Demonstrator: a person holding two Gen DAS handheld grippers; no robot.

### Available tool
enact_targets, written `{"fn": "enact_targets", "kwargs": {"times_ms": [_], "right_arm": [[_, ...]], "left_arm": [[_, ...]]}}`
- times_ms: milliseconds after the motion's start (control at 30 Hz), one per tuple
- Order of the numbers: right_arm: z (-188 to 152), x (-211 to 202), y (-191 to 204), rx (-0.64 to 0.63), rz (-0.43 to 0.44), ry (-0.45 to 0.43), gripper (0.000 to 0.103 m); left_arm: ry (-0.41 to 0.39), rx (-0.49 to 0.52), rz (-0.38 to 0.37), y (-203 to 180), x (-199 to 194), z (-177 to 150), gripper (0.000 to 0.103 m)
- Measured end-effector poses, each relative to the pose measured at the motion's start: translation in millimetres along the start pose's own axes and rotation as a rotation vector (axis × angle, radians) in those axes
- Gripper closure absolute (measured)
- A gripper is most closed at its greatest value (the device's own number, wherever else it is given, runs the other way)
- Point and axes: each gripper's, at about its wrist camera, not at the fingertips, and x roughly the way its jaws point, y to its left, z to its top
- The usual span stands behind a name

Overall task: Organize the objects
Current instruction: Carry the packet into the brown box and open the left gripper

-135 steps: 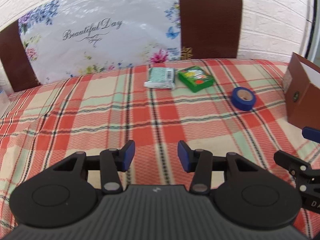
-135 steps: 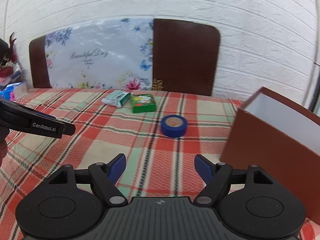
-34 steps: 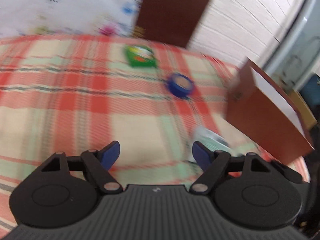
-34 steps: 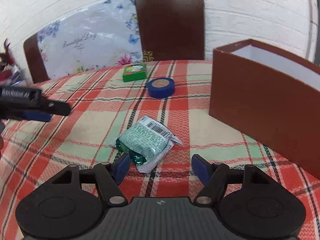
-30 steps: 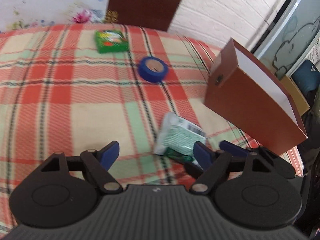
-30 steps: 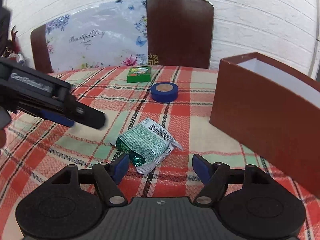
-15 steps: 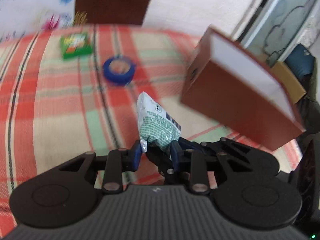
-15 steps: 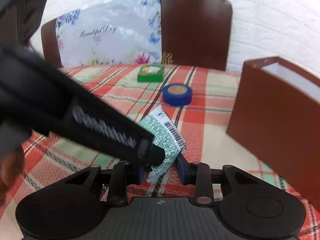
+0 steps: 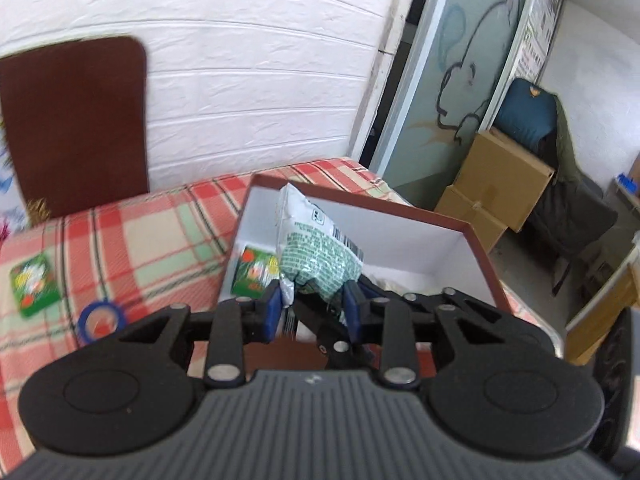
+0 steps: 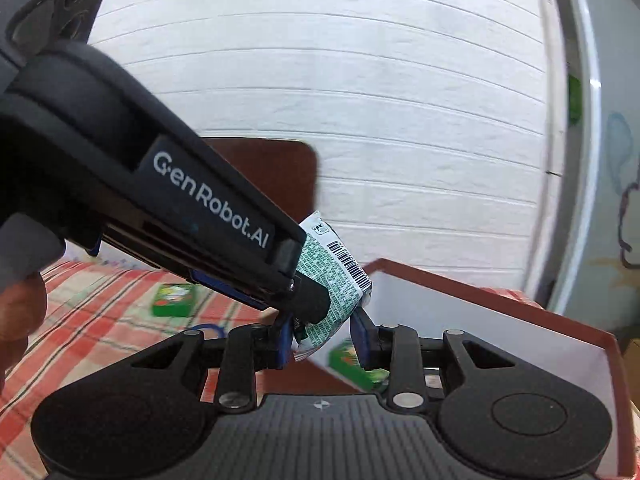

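Observation:
A green-and-white snack packet hangs in the air above the open brown box with the white inside. My left gripper grips its lower end, and its jaws are opening slightly with the packet between them. The right gripper is shut on the same packet from the other side, its fingers crossing under the left one. A small green carton lies inside the box. A second green carton and a blue tape roll rest on the plaid cloth.
The brown box stands at the table's right end, close to the edge. A brown chair back leans against the white wall. Cardboard boxes stand on the floor beyond the table. A hand holds the left gripper.
Both grippers went from open to closed on the packet, which lay on the cloth. They have lifted it and carried it right, over the brown box.

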Motion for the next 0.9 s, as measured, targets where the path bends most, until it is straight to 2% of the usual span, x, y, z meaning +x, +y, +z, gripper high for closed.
{"fn": "enact_targets", "kwargs": {"times_ms": [33, 67, 100, 133, 167, 233, 300, 333, 500, 600, 700, 767, 900], "right_arm": [[0.5, 4.5, -7.9, 0.017, -0.019, 0.005, 0.072], [0.1, 9.8, -15.1, 0.034, -0.044, 0.007, 0.061], [-1.7, 16.8, -21.9, 0.047, -0.077, 0.012, 0.046], [-5.1, 26.2, -28.2, 0.049, -0.125, 0.031, 0.023], [-9.3, 35.0, -34.5, 0.05, -0.168, 0.061, 0.028], [-15.9, 43.1, -48.2, 0.091, -0.163, 0.109, 0.035], [-20.5, 40.9, -57.3, 0.146, -0.137, 0.109, 0.035], [-21.9, 39.9, -58.6, 0.157, -0.141, 0.108, 0.032], [-24.9, 29.4, -56.0, 0.175, -0.139, 0.087, 0.031], [-17.0, 25.9, -33.1, 0.15, -0.133, 0.054, 0.031], [-10.2, 8.9, -17.4, 0.137, -0.11, -0.028, 0.024], [-7.1, -2.7, -3.8, 0.132, -0.087, -0.069, 0.023], [-8.1, -15.0, 25.9, 0.111, -0.036, -0.097, 0.023]], "left_arm": [[-0.003, 0.025, 0.038, -4.4, 6.8, 0.3, 0.05], [-0.008, 0.043, 0.093, -8.2, 12.6, 0.6, 0.045], [-0.007, 0.048, 0.139, -8.9, 16.9, -0.1, 0.044], [0.004, 0.043, 0.161, -7.6, 18.3, -0.8, 0.044], [0.014, 0.031, 0.166, -3.7, 18.8, -2.9, 0.044], [0.013, 0.025, 0.179, 4.2, 13.9, -9.9, 0.043], [0.004, 0.033, 0.218, 11.2, 6.7, -16.4, 0.041], [0.002, 0.029, 0.227, 14.8, 3.7, -18.8, 0.041], [-0.028, 0.022, 0.282, 31.6, -19.8, -32.6, 0.038], [-0.039, 0.003, 0.317, 46.7, -34.5, -42.6, 0.035], [-0.038, -0.021, 0.366, 65.9, -45.4, -53.7, 0.035], [-0.033, -0.036, 0.406, 78.5, -50.5, -61.4, 0.035], [-0.026, -0.065, 0.479, 103.8, -63.2, -80.0, 0.035]]}}
